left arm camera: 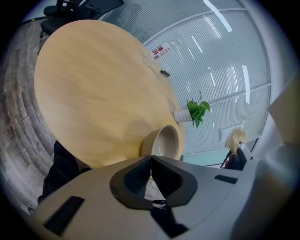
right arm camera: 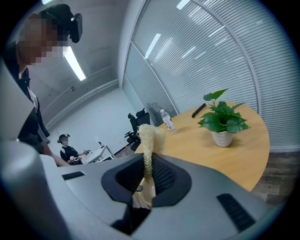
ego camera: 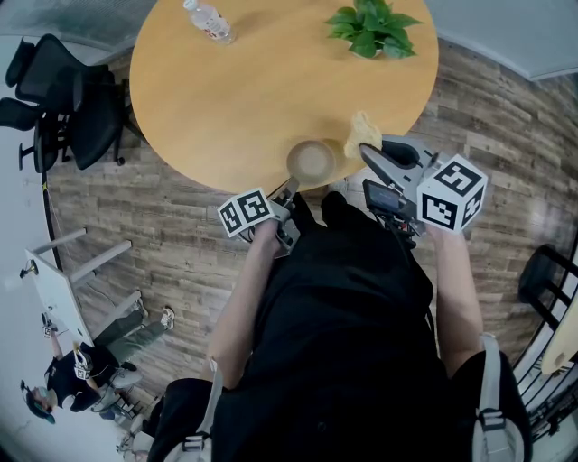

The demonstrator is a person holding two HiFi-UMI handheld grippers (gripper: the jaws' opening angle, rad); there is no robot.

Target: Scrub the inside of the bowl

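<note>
A beige bowl (ego camera: 312, 161) stands on the round wooden table (ego camera: 226, 99), close to its near edge. My left gripper (ego camera: 289, 188) reaches its near rim from below. In the left gripper view the jaws are closed to a thin slit right at the bowl (left arm camera: 165, 140), with a pale sliver of rim between the tips of the left gripper (left arm camera: 151, 158). My right gripper (ego camera: 368, 152) is shut on a pale loofah scrubber (ego camera: 361, 135), held just right of the bowl. The scrubber (right arm camera: 150, 138) sticks up out of the right gripper (right arm camera: 149, 161).
A potted plant (ego camera: 372, 27) and a water bottle (ego camera: 209, 20) stand at the table's far side, with a black marker (right arm camera: 198, 110) near the plant. Black office chairs (ego camera: 63, 99) stand to the left. A person (ego camera: 63, 374) sits on the floor at lower left.
</note>
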